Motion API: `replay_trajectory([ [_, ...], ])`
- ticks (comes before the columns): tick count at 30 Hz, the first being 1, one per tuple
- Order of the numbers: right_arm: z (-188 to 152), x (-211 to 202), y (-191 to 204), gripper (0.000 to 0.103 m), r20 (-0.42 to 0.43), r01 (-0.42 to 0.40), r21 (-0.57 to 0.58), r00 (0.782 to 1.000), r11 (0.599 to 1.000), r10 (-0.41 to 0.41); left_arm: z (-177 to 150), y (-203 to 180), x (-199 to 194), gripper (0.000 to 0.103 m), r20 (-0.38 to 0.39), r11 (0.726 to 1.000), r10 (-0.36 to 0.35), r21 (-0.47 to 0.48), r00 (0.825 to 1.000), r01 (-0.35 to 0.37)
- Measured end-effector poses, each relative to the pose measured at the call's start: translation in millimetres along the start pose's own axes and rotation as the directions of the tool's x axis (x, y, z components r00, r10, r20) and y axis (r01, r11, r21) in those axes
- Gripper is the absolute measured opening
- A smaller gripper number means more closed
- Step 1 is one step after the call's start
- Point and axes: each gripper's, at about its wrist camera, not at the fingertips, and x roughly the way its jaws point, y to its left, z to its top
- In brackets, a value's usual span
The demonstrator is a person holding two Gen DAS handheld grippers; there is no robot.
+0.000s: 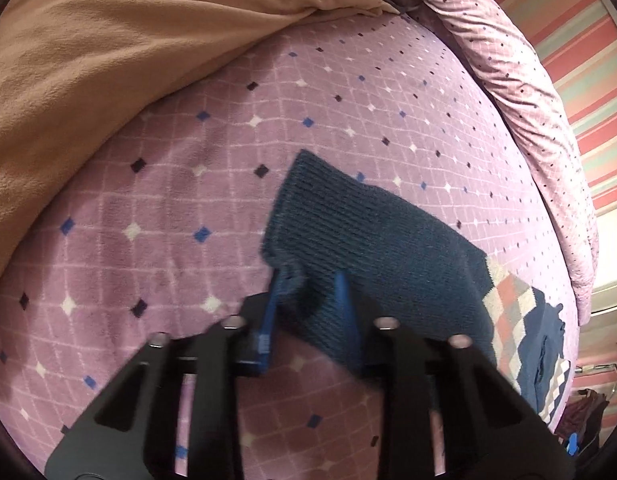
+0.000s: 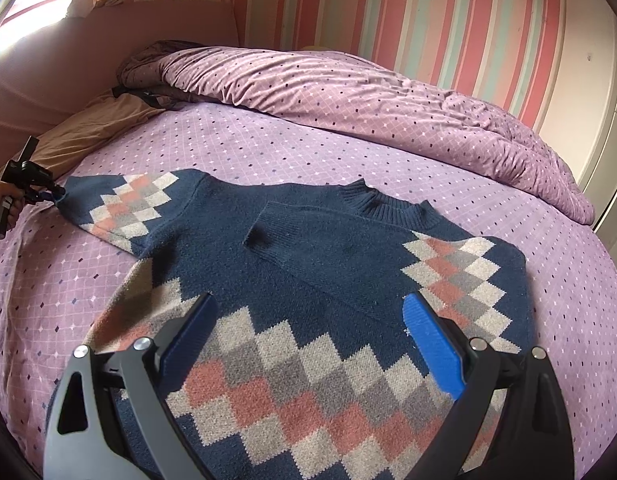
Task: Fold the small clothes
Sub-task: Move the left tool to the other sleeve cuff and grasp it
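Note:
A navy sweater (image 2: 308,264) with cream, grey and salmon diamonds lies flat on the purple bed sheet (image 2: 268,152). One sleeve (image 2: 328,240) is folded across its chest. The other sleeve (image 2: 128,204) stretches out to the left, and its ribbed navy cuff (image 1: 348,224) fills the left wrist view. My left gripper (image 1: 308,280) is shut on the near edge of that cuff, with fabric bunched between the blue pads. The right wrist view shows the same gripper (image 2: 48,196) in a hand at the sleeve's end. My right gripper (image 2: 308,304) hangs open over the sweater's lower body, holding nothing.
A tan blanket (image 1: 108,60) lies bunched to the left of the cuff. A rumpled purple duvet (image 2: 388,96) runs along the far side of the bed by the striped wall (image 2: 388,8). A pink headboard (image 2: 108,40) and a white cabinet (image 2: 596,120) border the bed.

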Motion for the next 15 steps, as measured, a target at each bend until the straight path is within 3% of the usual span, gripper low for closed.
replay_trajectory([
  [2, -0.1, 2.5, -1.4, 0.095, -0.006, -0.004, 0.010, 1.000, 1.000, 0.004, 0.5, 4.6, -2.1, 0.007, 0.006, 1.000, -0.006, -0.005, 1.000, 0.006],
  [9, -1.6, 2.6, -4.9, 0.095, -0.006, -0.011, 0.038, 1.000, 0.999, 0.011, 0.2, -2.1, -15.3, 0.006, 0.035, 0.999, -0.014, 0.032, 0.999, 0.013],
  [15, 1.2, -6.9, -12.3, 0.095, 0.016, -0.013, 0.050, 1.000, 0.999, 0.012, -0.6, -40.8, -48.7, 0.006, 0.085, 0.994, -0.036, 0.110, 0.996, 0.026],
])
